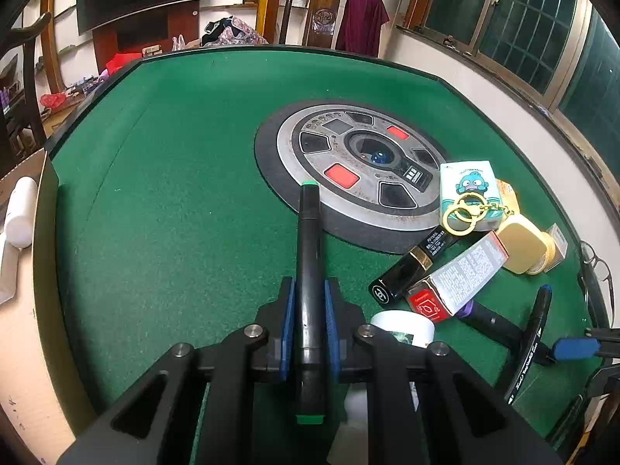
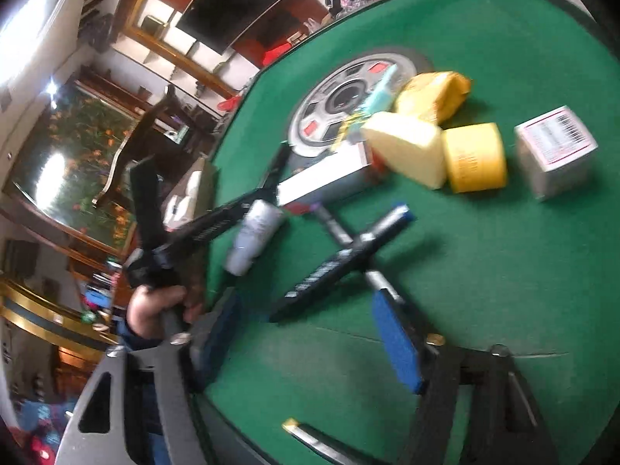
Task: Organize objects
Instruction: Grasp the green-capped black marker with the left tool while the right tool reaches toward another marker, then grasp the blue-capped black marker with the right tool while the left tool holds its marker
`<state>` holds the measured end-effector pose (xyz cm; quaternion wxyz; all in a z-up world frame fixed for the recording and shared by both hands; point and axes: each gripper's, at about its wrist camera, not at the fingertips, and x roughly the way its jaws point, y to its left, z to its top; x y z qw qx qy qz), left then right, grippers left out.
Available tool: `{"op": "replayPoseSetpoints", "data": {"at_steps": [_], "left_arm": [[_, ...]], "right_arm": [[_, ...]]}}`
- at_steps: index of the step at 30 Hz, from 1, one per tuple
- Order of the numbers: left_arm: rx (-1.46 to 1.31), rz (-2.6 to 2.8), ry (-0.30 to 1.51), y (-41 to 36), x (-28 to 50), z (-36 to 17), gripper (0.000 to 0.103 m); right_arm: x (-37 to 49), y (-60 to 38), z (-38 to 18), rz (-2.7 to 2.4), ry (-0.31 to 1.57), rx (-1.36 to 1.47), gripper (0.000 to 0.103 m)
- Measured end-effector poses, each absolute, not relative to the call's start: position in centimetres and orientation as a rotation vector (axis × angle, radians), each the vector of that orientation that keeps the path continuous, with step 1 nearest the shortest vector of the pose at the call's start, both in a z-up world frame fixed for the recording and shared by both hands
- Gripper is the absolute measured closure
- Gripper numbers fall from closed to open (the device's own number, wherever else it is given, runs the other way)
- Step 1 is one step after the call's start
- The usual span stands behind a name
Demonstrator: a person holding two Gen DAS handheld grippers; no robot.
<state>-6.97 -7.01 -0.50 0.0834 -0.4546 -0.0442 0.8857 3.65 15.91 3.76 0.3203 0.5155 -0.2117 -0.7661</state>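
- Left wrist view looks over the green felt surface (image 1: 174, 193), whose raised dark rim runs round the far edge.
- At the middle of the surface sits a round grey control disc (image 1: 360, 162) with red and black buttons.
- Near the right edge lies a pile of small things: a pale box printed with a blue cartoon fish (image 1: 467, 190) with a yellow keyring on it, a gold-lidded case (image 1: 521, 246), a long grey and red carton (image 1: 461, 271) and a black lipstick tube (image 1: 410, 267), all touching or overlapping.
- A white jar (image 1: 403, 327) stands at the near edge, just beside the left gripper (image 1: 310, 294).
- The left gripper's blue-padded fingers (image 1: 287, 310) pinch a black marker with green ends (image 1: 309, 271), which points out toward the disc.
- Right wrist view, blurred, shows the right gripper (image 2: 310, 310) over the near edge with its fingers (image 2: 395, 333) spread; they have just been closing in.
- Between them lies a black marker with a blue tip (image 2: 341, 263), crossed over another pen; whether the pads touch it I cannot tell.
- A hand (image 2: 155, 310) holds the left gripper at the surface's left edge.
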Motion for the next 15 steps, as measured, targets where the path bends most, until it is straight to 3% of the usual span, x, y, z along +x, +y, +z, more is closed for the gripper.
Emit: {"op": "replayPoseSetpoints", "data": {"at_steps": [1,7,13,15], "left_arm": [[-1.356,2.647,-0.125,-6.9,-7.0,-0.5,0.088],[-1.357,2.651,-0.124,-6.9,-7.0,-0.5,0.088],[-1.349,2.657,-0.114,-7.0,-7.0,-0.6,0.088],[-1.346,2.661,-0.104,-6.9,-7.0,-0.7,0.089]], "right_arm": [[3.6,15.5,3.7,-2.002,-0.563,1.373,0.054],[2.3,13.7,2.4,-2.092,-0.496,1.495,0.057],[1.2,9.3,3.5,-2.277,-0.084,1.426,0.075],[1.6,7.7,3.8,-2.320,0.059,1.372,0.076]]}}
